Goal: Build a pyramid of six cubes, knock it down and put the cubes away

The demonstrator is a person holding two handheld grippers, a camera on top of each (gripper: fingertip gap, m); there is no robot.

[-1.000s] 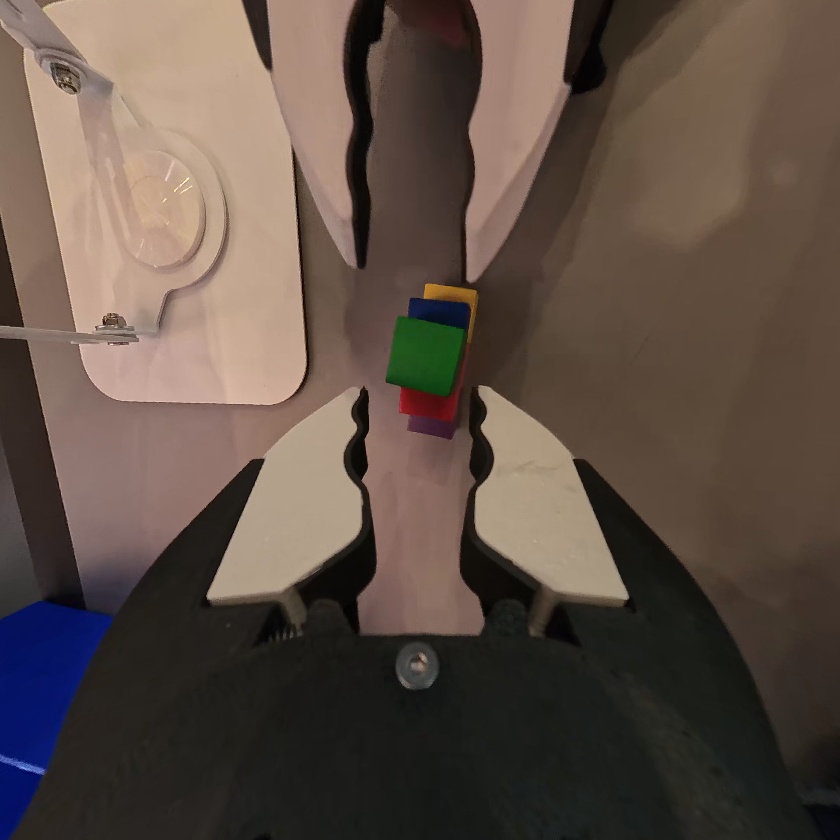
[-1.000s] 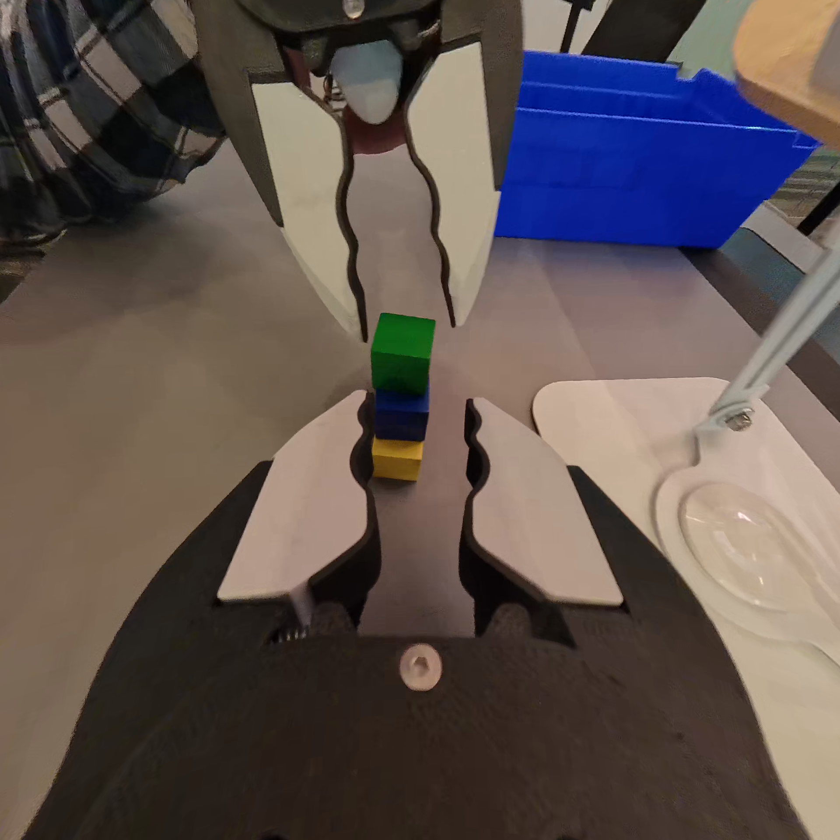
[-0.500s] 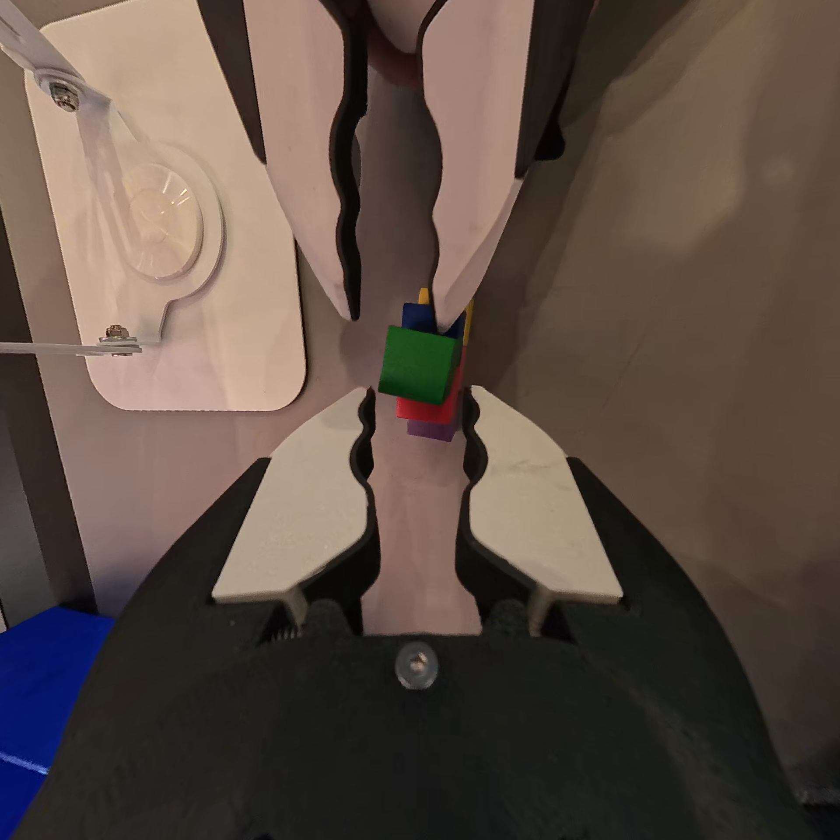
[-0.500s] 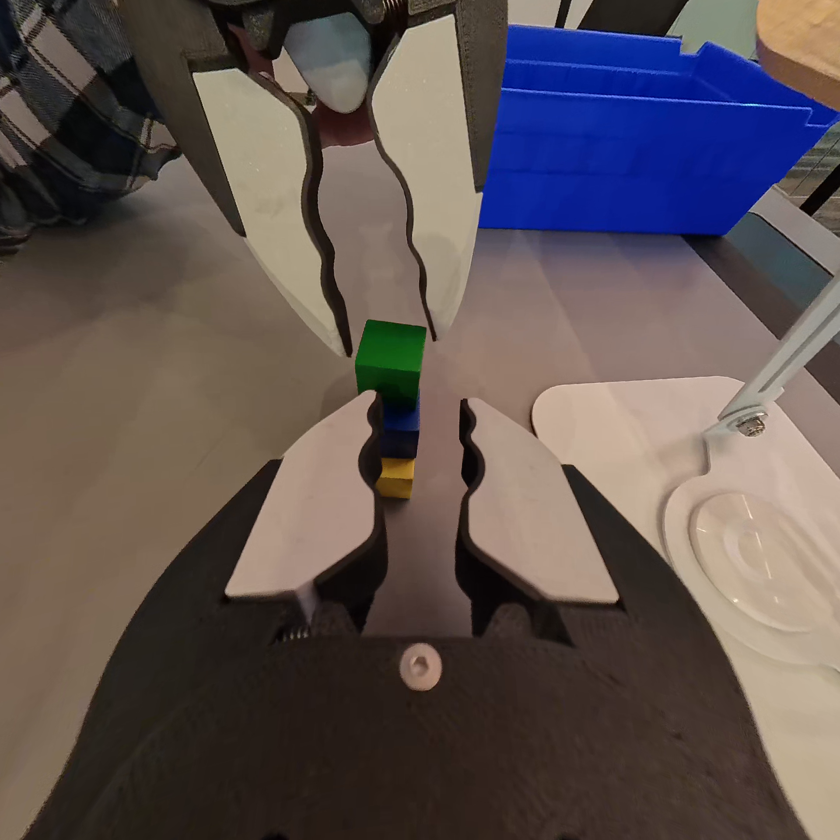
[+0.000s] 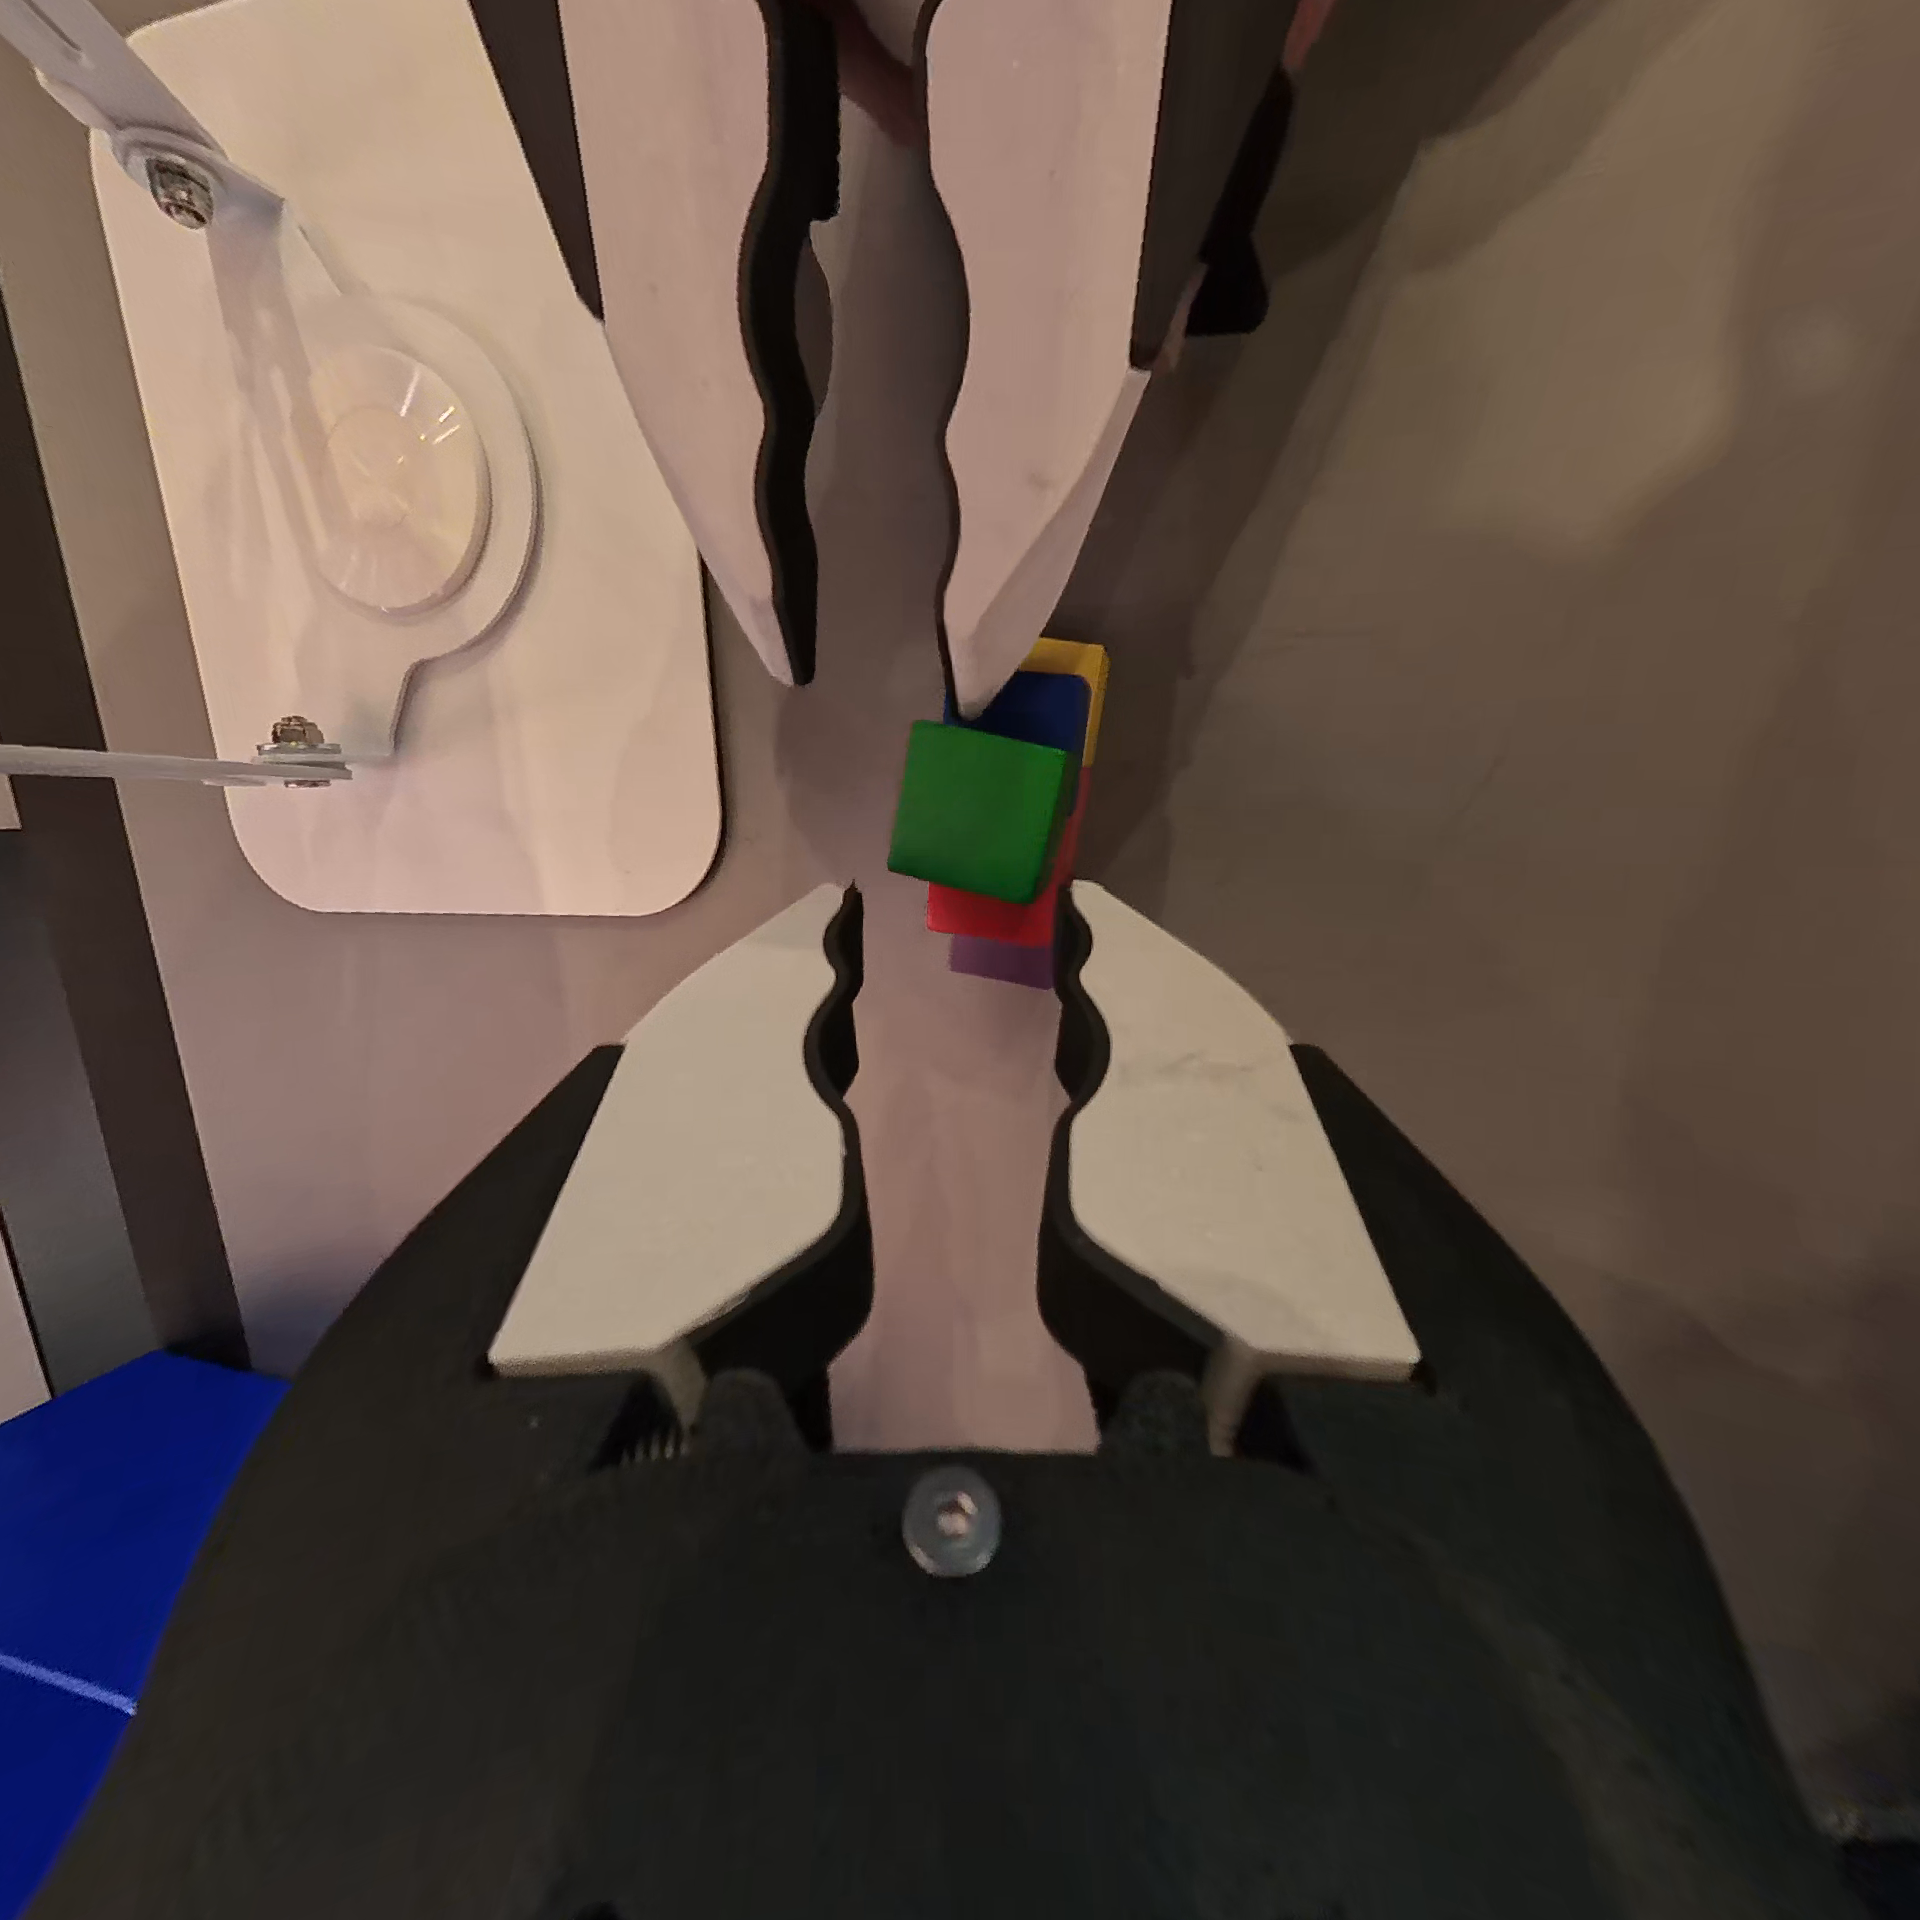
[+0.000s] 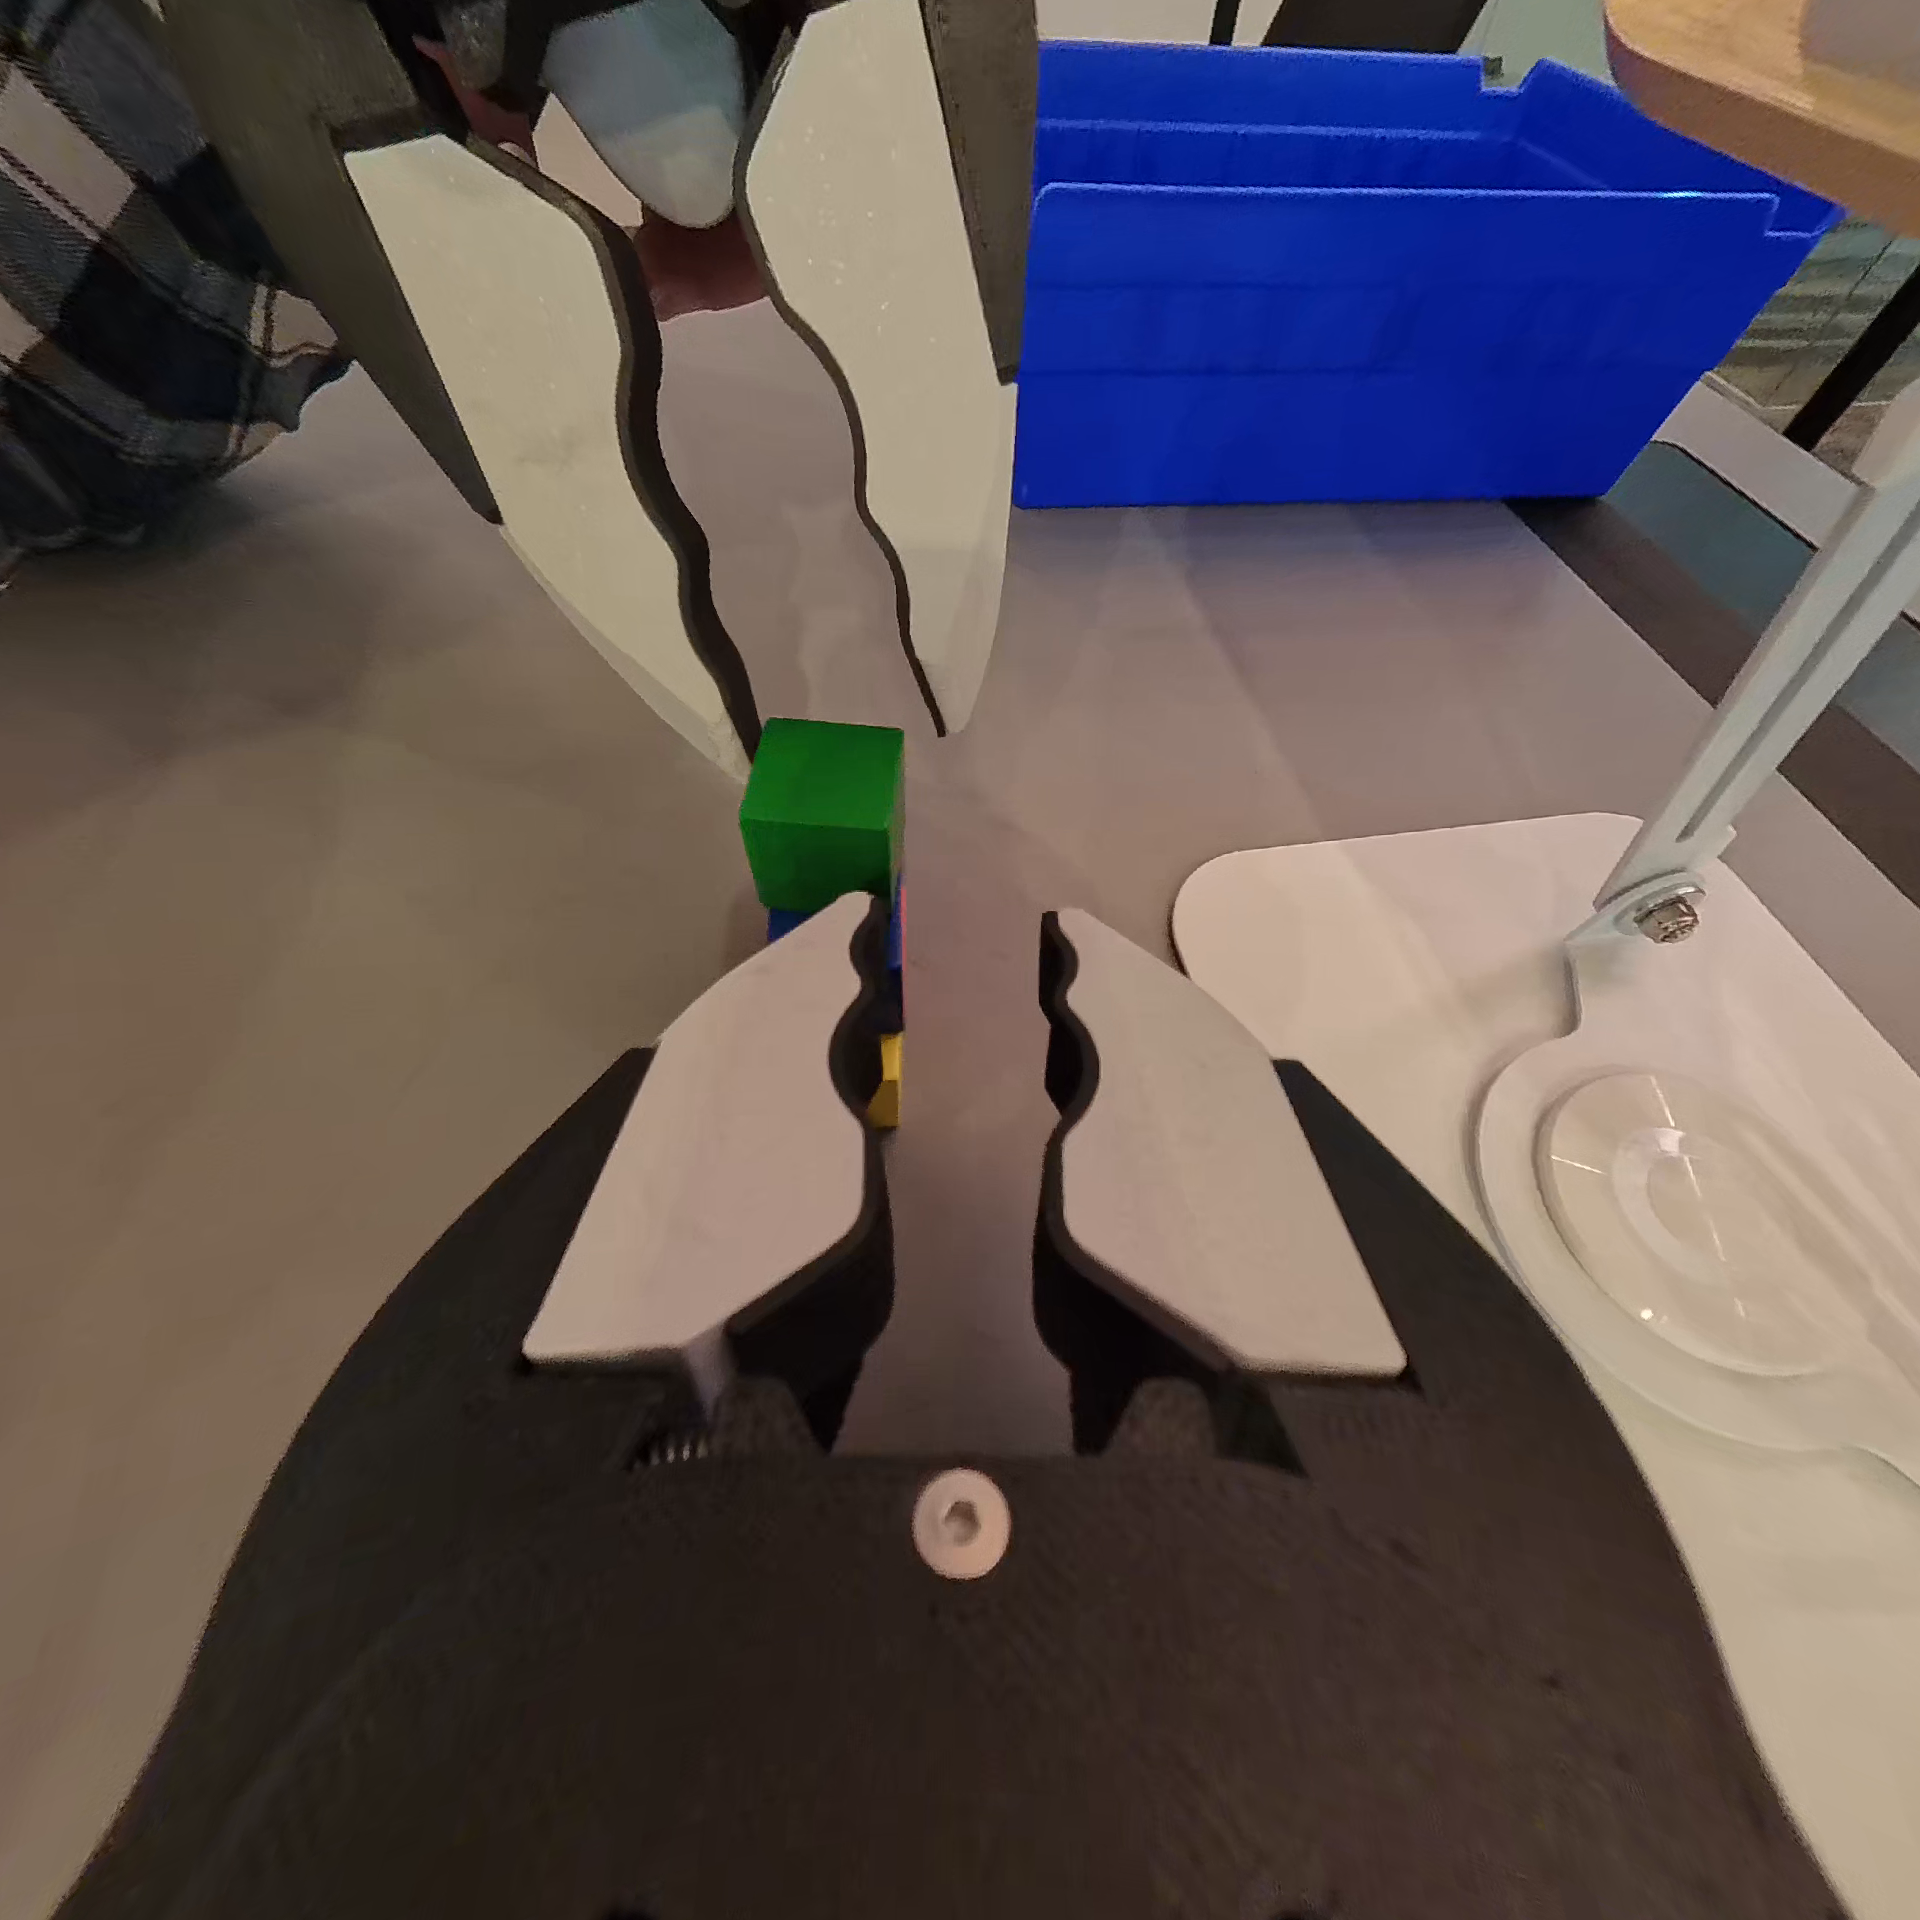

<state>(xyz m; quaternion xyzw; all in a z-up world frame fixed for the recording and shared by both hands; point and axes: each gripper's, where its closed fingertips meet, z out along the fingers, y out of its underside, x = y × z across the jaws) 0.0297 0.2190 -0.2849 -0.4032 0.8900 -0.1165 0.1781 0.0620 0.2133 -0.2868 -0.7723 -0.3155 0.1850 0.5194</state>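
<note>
A pyramid of cubes stands edge-on on the grey table (image 5: 1507,935). The green cube (image 5: 977,810) is on top, with blue (image 5: 1039,707) and red (image 5: 982,906) below it and yellow (image 5: 1075,665) and purple (image 5: 997,961) lowest. My left gripper (image 5: 961,904) is open, and the cubes lie by its right fingertip. The right gripper (image 5: 878,681) faces it from the far side. In the right wrist view the green cube (image 6: 821,821) shows above my left finger, and blue (image 6: 784,925) and yellow (image 6: 888,1091) peek past it. My right gripper (image 6: 956,914) is open and holds nothing. The left gripper (image 6: 840,738) is opposite.
A blue bin (image 6: 1351,312) stands at the back of the table; a corner of it also shows in the left wrist view (image 5: 104,1558). A white base plate with a clear lens on a metal arm (image 6: 1558,1091) lies beside the cubes (image 5: 416,468). A plaid sleeve (image 6: 104,260) is at far left. Only a small space, under 4 cm, lies between the two pairs of fingers.
Both grippers have narrowed their jaws and closed in on the pyramid from opposite sides. The stack now sits off-centre, against one finger of each. The cubes still stand.
</note>
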